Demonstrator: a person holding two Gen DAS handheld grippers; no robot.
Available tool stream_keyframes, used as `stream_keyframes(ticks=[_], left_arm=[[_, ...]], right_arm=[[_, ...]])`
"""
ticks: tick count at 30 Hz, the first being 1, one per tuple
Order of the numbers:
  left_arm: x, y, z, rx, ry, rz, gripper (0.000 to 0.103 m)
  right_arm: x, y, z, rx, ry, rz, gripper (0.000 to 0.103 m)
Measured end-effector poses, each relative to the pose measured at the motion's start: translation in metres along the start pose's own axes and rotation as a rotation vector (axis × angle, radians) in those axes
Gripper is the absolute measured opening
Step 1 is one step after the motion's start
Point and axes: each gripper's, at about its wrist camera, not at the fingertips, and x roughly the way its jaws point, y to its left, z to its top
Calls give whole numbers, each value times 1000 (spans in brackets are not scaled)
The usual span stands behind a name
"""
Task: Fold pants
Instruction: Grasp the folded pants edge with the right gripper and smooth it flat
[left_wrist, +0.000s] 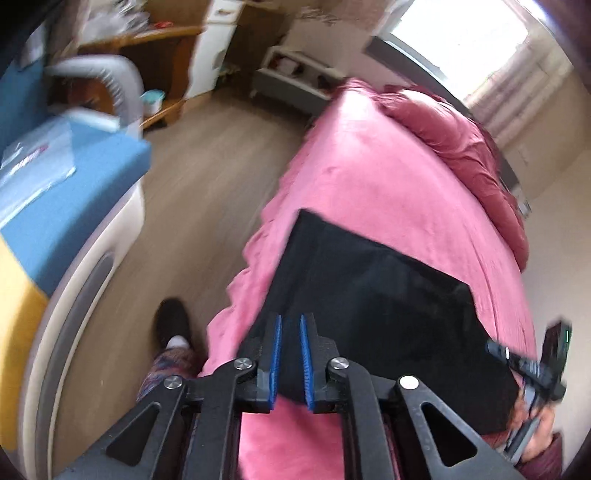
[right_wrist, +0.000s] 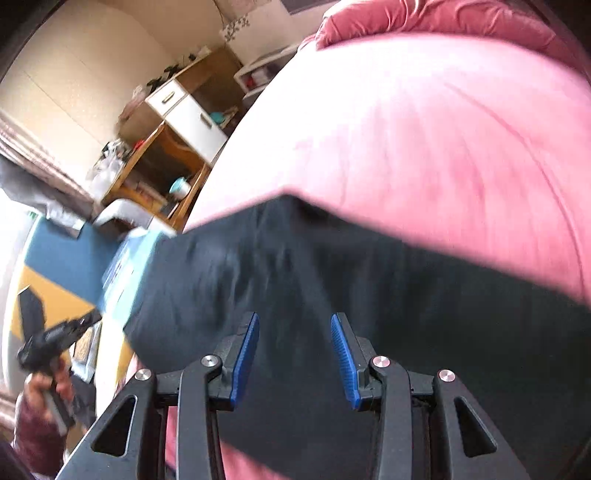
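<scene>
The black pants (left_wrist: 369, 295) lie folded into a flat dark block on the near part of a bed covered with a pink sheet (left_wrist: 369, 166), their left edge close to the side of the mattress where the sheet ruffles down toward the wooden floor (left_wrist: 207, 177). The left gripper (left_wrist: 291, 319) hangs above the near left corner of the pants with its blue pads (left_wrist: 276, 354) drawn to a narrow gap; nothing is pinched between them, and the fabric shows beyond that gap. The right gripper (right_wrist: 294, 317) hovers over the pants (right_wrist: 332, 277) too, its blue pads standing moderately apart with no cloth caught between them. A rumpled darker pink duvet (left_wrist: 461, 147) is bunched at the far right of the bed. In the left wrist view the right gripper (left_wrist: 532, 360) appears at the right edge beside the pants, held in a hand. Both views are smeared by motion blur.
</scene>
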Motion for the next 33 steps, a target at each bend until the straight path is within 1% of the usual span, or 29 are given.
stream_keyframes(ticks=[2,3,5,8,9,10,11,12,13,14,15,17,18,20,21,22,24,25,26,27,28,31,33], left_arm=[[9,-21,0,66,14,-54,14],[19,-37,-3,109,38,-87,16],[40,-68,-13,197,98,-137,17],[67,-102,-30,302,160,-169,17],[76,-115,-37,342,181,-175,17],[83,-123,-42,367,199,-184,17],[92,-133,-49,395,224,-200,17],[96,-138,-53,410,236,-205,17],[101,-140,-57,428,246,-203,17],[105,-144,-61,448,254,-200,17],[110,-147,-65,464,265,-201,17],[122,-147,-70,460,296,-181,17],[128,-145,-71,450,312,-177,17],[134,-144,-71,427,317,-179,17],[135,-140,-69,394,324,-186,17],[136,-139,-68,380,327,-191,17],[133,-131,-65,357,331,-203,17],[131,-127,-63,355,330,-203,17],[128,-127,-62,354,324,-201,18],[124,-127,-61,357,308,-198,19],[121,-128,-59,364,291,-196,22],[115,-133,-54,381,259,-206,22],[112,-137,-53,388,250,-222,23]], right_arm=[[8,3,21,-13,-5,-8,41],[15,5,32,-25,-2,-13,41],[26,7,48,-43,19,-18,41],[50,7,68,-72,76,-32,41],[60,5,73,-78,117,-17,41],[70,3,73,-83,146,-22,41],[79,2,74,-95,176,-31,28],[84,1,75,-96,189,-13,12],[84,2,76,-99,190,-2,12],[81,5,79,-120,168,-12,10],[74,7,84,-132,129,-3,10],[71,1,91,-109,92,-13,10],[77,-5,93,-88,102,-34,10],[94,-11,88,-92,142,-64,11],[97,-12,86,-96,129,-69,11],[96,-14,85,-82,111,-60,12],[90,-22,87,-17,104,-8,16],[83,-28,87,3,100,7,18],[73,-32,86,21,86,17,25],[60,-34,83,25,62,8,36],[47,-37,79,24,38,-6,38],[11,-45,61,72,-31,5,38],[-8,-50,44,98,-49,3,38]])
